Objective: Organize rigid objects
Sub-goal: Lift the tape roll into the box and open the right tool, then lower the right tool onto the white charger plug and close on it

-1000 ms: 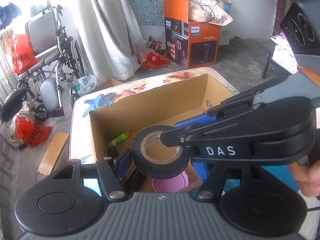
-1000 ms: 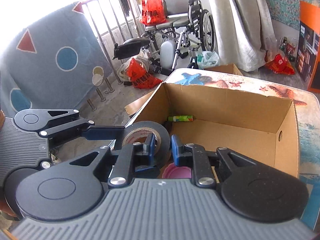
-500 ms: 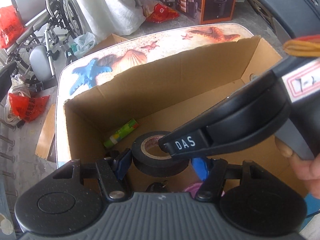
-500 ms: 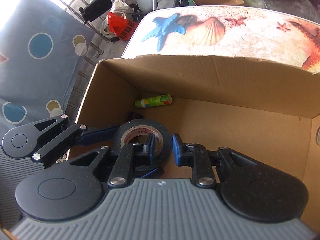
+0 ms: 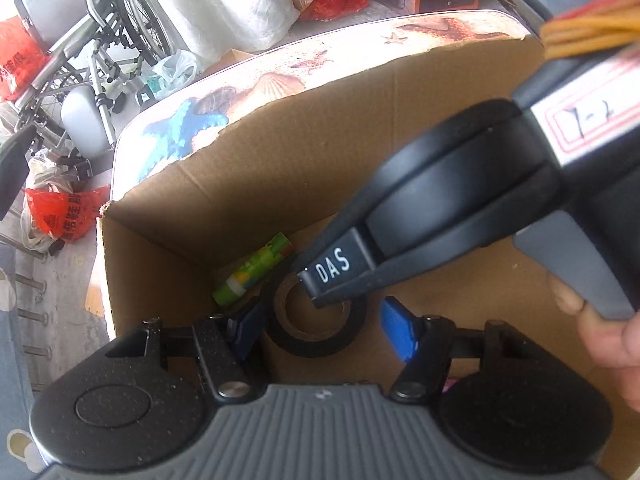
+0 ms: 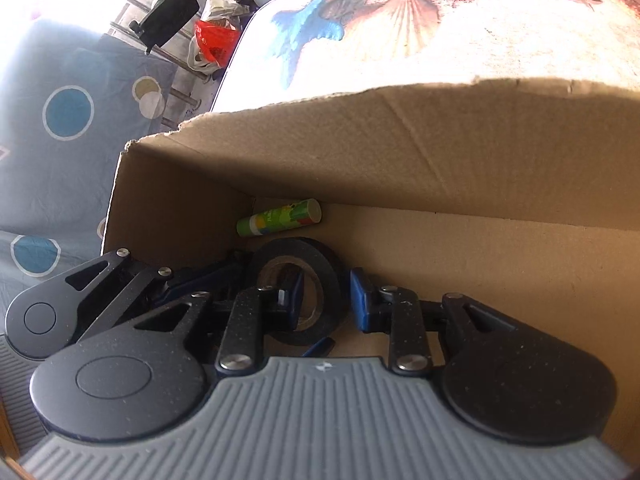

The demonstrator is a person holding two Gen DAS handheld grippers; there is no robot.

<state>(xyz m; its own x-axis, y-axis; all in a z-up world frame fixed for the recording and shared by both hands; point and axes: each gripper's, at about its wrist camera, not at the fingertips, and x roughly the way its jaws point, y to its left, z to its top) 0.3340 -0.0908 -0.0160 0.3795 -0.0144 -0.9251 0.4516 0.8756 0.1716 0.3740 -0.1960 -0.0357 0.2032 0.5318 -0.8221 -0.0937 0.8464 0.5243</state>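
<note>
A black tape roll (image 5: pixel 320 320) lies on the floor of the cardboard box (image 5: pixel 280 168), near its left corner. My left gripper (image 5: pixel 324 332) is open around the roll, its blue pads apart from it. My right gripper (image 6: pixel 326 300) is open too, its left finger inside the roll's hole and its right finger outside the roll (image 6: pixel 316 276). A green glue stick (image 6: pixel 280 217) lies against the box's far wall (image 6: pixel 440 152), just behind the roll.
The box stands on a table with a starfish and shell print (image 6: pixel 400 32). A wheelchair (image 5: pixel 100 60), red bags (image 5: pixel 56 212) and a railing are on the floor to the left. A purple object shows at the left gripper's base (image 5: pixel 450 385).
Both grippers have gone down into the box with the tape roll. The roll now lies on the box floor and both sets of jaws have opened off it.
</note>
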